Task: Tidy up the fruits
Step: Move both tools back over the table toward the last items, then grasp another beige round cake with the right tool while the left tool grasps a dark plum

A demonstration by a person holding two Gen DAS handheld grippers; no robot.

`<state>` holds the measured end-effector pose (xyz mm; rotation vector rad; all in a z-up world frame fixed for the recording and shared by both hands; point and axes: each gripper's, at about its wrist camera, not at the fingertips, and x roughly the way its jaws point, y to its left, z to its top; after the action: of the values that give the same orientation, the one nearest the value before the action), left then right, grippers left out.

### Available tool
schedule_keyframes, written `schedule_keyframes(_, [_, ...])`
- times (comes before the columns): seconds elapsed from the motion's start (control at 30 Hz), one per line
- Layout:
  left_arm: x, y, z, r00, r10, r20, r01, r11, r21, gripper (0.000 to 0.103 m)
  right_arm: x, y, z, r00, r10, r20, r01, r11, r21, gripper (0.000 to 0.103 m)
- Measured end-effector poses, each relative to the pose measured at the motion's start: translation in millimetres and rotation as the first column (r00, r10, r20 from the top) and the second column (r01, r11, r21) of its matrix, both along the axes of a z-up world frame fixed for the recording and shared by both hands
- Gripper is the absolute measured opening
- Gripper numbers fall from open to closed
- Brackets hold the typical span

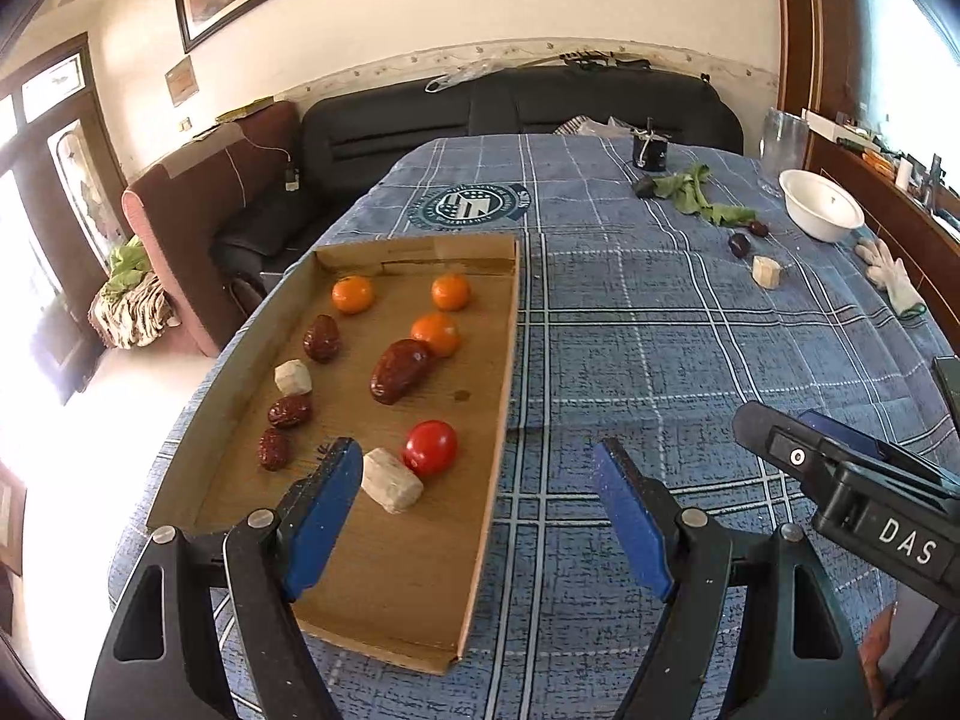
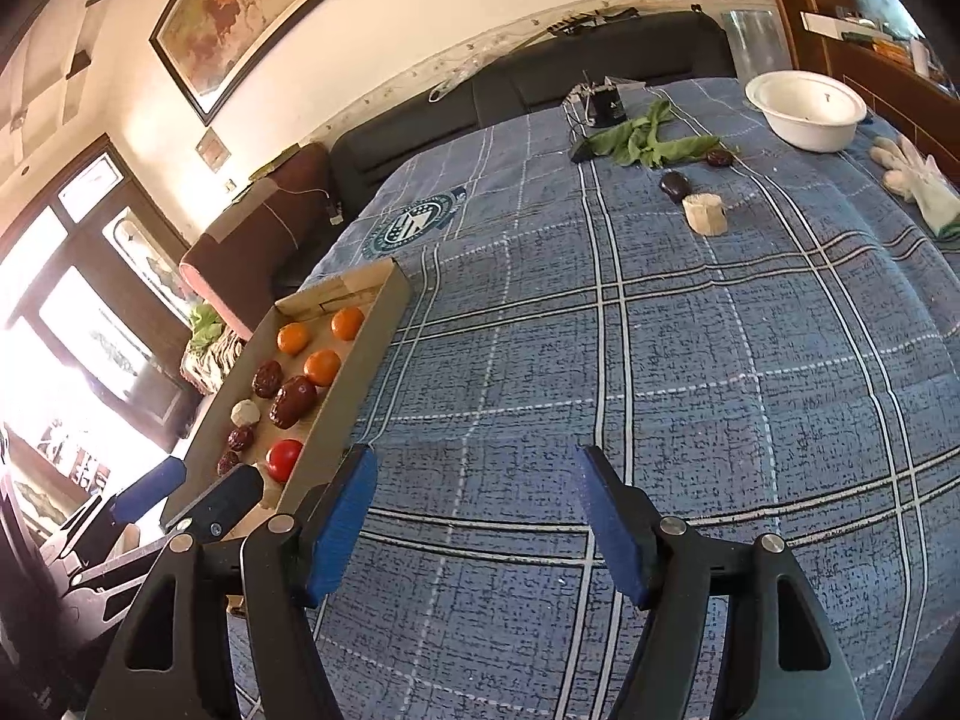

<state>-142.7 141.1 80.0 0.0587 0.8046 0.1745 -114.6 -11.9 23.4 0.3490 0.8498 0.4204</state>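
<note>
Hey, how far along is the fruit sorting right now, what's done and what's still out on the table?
Mostly done: the cardboard tray already holds three oranges, a tomato, four red dates and two pale chunks. Nothing is in hand; the left gripper and right gripper are both open and empty. Left on the tablecloth: a dark fruit, a pale chunk and a red date by the leaves.

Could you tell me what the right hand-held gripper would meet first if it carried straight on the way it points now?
Most likely just the plaid tablecloth. The right hand-held gripper stands open and angled down at bare cloth; the cardboard tray lies off to its left, out of that line.
</note>
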Motion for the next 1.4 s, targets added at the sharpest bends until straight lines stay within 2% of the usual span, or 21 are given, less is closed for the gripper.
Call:
schedule_keyframes(0.67, [15, -8, -15, 0.998, -0.032, -0.049, 0.031, 0.999, -0.028, 0.078, 10, -5, -21, 0.998, -0.005, -0.056, 0.004, 1.0, -0.016, 0.076])
schedule_keyframes(0.9, [11, -6, -6, 0.999, -0.046, -0.014, 0.045, 0.997, -0.066, 0.078, 17, -26, -11, 0.998, -0.046, -0.038, 0.044, 0.998, -0.055, 0.075])
schedule_keyframes(1.03, [11, -5, -5, 0.998, -0.057, -0.003, 0.057, 0.992, -0.113, 0.078, 38, -60, 1, 0.993, -0.115, -0.023, 0.111, 0.986, -0.121, 0.075])
schedule_keyframes(1.17, [15, -7, -11, 0.996, -0.082, -0.018, 0.078, 0.984, -0.16, 0.078, 75, -87, 6, 0.981, -0.192, 0.028, 0.193, 0.954, -0.231, 0.075])
schedule_keyframes(1.3, [18, -7, -13, 0.996, -0.085, -0.021, 0.08, 0.981, -0.178, 0.078, 120, -91, -2, 0.978, -0.203, 0.053, 0.209, 0.928, -0.308, 0.075])
schedule_keyframes(1.4, [20, -1, -12, 0.997, -0.073, -0.026, 0.066, 0.98, -0.187, 0.078, 149, -82, -11, 0.979, -0.197, 0.059, 0.205, 0.912, -0.357, 0.069])
